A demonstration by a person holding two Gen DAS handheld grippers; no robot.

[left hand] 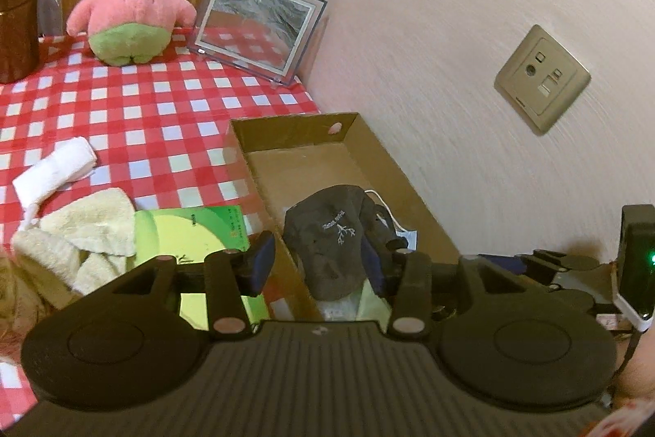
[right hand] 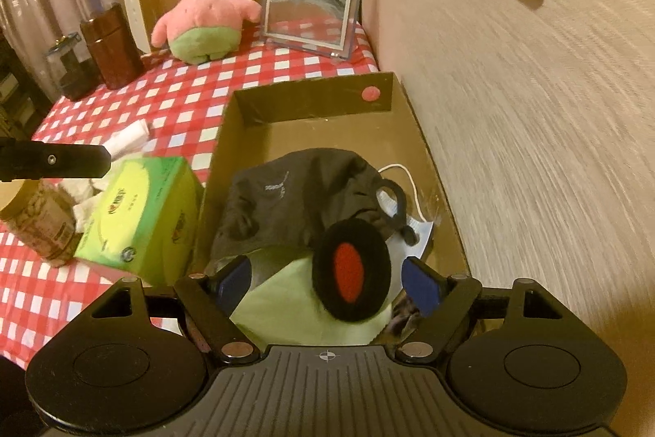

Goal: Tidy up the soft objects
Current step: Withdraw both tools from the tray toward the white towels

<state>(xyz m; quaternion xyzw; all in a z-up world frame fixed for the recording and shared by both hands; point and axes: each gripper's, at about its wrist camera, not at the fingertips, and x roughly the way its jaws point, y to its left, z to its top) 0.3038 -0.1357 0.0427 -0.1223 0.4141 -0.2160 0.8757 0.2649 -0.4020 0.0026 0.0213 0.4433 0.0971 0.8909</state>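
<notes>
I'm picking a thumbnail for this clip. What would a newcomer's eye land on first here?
Probably the pink starfish plush, sitting upright at the far end of the red-checked tablecloth beside a clear picture frame. Next, the cardboard box along the wall, holding a dark cap and a black earmuff with a red centre. A bright green tissue box stands just left of it.

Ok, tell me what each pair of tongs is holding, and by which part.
Nothing. The left tongs and right tongs stand open above the cardboard box; the dark cap and earmuff lie loose inside.
</notes>
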